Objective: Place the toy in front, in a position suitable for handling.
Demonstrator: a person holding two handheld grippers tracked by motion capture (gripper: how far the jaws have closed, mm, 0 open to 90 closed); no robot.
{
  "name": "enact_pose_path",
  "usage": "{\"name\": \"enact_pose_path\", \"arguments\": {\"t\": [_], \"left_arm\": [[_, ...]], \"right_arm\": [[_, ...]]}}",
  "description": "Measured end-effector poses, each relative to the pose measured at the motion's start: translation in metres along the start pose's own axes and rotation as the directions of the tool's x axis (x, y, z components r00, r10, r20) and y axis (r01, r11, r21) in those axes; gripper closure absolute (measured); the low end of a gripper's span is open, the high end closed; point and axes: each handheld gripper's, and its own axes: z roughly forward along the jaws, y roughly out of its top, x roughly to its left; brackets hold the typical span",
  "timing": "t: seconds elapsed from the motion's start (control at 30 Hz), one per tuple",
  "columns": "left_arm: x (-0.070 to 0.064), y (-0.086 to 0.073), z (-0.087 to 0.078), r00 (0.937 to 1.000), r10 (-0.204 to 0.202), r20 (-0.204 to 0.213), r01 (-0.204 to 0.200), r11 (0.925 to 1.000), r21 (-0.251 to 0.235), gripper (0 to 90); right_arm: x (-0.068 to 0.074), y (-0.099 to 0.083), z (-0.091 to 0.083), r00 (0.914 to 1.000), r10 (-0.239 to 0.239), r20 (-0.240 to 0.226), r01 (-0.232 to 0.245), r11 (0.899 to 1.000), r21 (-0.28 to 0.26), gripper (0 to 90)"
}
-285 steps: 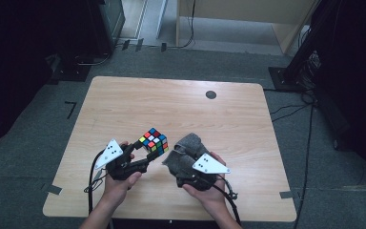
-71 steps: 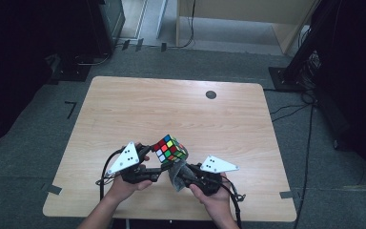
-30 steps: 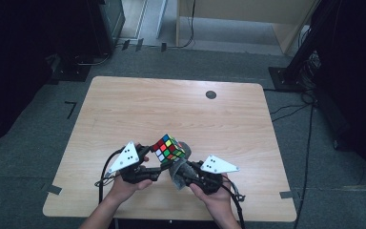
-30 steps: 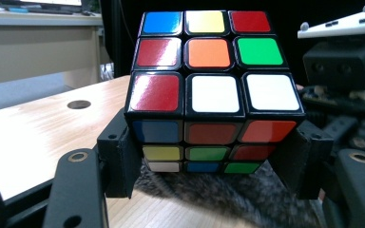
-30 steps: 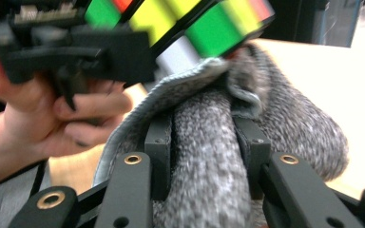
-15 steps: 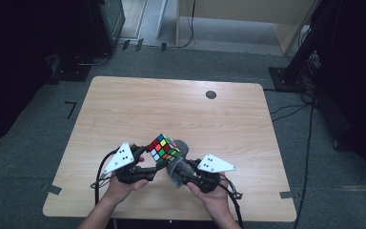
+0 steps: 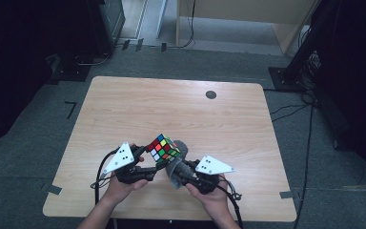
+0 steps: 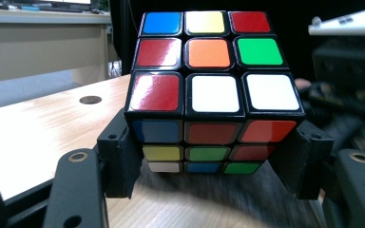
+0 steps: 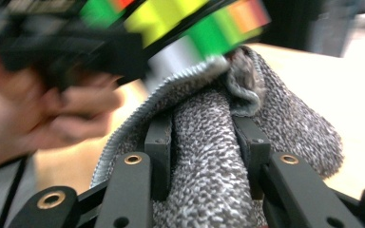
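Colour cube (image 8: 212,92) lifted above near edge of wooden table (image 7: 138,105), clamped at both sides between jaws of left gripper (image 8: 212,161). Just right of cube, touching it: grey cloth (image 9: 218,142), pinched in a bunch by right gripper (image 9: 204,137). Far beyond cube, small dark hole (image 7: 211,94) in tabletop.

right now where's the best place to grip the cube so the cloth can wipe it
Grip the cube as the left gripper does: jaws flat on two opposite side faces, low down. That leaves the top and front faces free for the grey cloth clamped in the right gripper.
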Motion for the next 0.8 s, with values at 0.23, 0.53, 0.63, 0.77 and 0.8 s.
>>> {"name": "enact_pose_path", "arguments": {"t": [0.23,0.53,0.63,0.77,0.8], "left_arm": [[-0.012,-0.008,0.013,0.99,0.135,0.04,-0.139,0.9826,0.123,34.2],[-0.013,-0.005,0.01,0.9909,0.11,0.078,-0.116,0.9899,0.081,34.2],[-0.012,-0.006,0.01,0.991,0.11,0.077,-0.117,0.9893,0.087,34.2],[-0.01,-0.006,0.01,0.9915,0.105,0.076,-0.112,0.9897,0.089,34.2],[-0.011,-0.006,0.01,0.9916,0.106,0.074,-0.112,0.9896,0.09,34.2]], "right_arm": [[-0.014,0.022,-0.034,0.998,0.063,-0.005,-0.063,0.978,-0.198,65.9],[-0.022,0.008,-0.022,0.9914,0.129,-0.018,-0.131,0.984,-0.118,66.3],[-0.021,0.007,-0.02,0.9919,0.127,-0.013,-0.127,0.986,-0.109,66.9],[-0.017,0.014,-0.026,0.9928,0.114,-0.037,-0.118,0.981,-0.156,67.0],[-0.016,0.015,-0.026,0.9935,0.108,-0.037,-0.112,0.981,-0.16,67.0]]}}
